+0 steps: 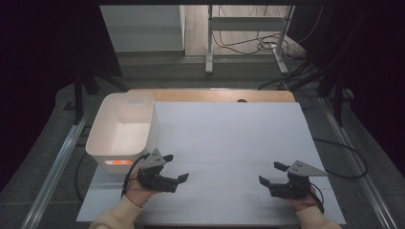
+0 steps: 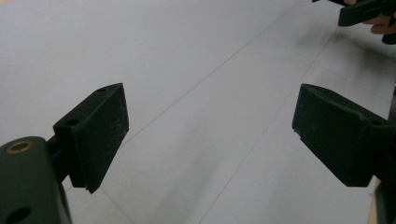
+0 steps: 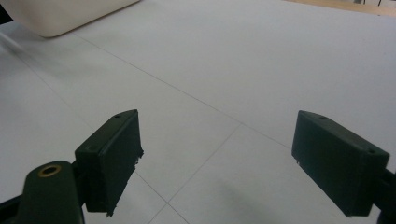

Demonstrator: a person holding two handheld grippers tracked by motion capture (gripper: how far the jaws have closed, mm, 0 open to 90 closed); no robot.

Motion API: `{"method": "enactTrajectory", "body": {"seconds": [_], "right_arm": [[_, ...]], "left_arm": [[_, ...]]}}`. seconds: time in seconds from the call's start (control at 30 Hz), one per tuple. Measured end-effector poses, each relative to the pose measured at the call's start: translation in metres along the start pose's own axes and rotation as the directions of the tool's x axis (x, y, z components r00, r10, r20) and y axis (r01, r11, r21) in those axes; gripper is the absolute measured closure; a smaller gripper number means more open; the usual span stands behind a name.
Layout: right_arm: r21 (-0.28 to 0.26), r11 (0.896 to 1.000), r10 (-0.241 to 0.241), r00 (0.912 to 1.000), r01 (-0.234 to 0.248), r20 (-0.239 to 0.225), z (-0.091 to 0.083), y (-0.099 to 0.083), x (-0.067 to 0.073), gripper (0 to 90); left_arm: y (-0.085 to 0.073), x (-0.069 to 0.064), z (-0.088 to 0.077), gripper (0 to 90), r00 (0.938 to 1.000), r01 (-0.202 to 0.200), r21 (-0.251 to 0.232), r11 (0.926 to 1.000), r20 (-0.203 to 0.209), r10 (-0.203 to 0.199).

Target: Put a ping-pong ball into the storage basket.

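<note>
Both grippers' jaws apart, empty, over white table sheet (image 1: 229,138); cream bin (image 1: 123,131) left.

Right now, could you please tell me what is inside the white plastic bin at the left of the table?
The white plastic bin shows a bare pale floor; an orange glow sits on its near wall. The near wall hides the bottom just behind it.
</note>
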State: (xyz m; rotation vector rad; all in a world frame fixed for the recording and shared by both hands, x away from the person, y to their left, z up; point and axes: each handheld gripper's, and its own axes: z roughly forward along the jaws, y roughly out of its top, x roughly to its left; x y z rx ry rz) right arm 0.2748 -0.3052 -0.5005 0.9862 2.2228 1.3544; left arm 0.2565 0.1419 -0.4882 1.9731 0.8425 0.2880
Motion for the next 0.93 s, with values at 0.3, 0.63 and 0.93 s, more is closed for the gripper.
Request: {"method": "enactTrajectory", "body": {"seconds": [0.3, 0.63, 0.93], "right_arm": [[0.007, 1.0, -0.004, 1.0, 0.004, -0.002, 0.001, -0.001, 0.001, 16.0], [0.02, 1.0, -0.014, 0.9999, 0.014, 0.002, 0.003, -0.001, 0.003, 15.9], [0.02, 1.0, -0.016, 0.9999, 0.016, -0.006, 0.003, -0.001, 0.003, 15.9]], "left_arm": [[-0.011, 0.006, -0.004, 11.7, 0.9998, -0.001, 0.008, 1.0, -0.02, 0.001], [-0.017, 0.01, -0.006, 10.7, 0.9995, 0.007, 0.019, 0.9998, -0.031, -0.006], [-0.017, 0.011, -0.007, 10.8, 0.9991, 0.015, 0.012, 0.9998, -0.038, -0.015]]}}
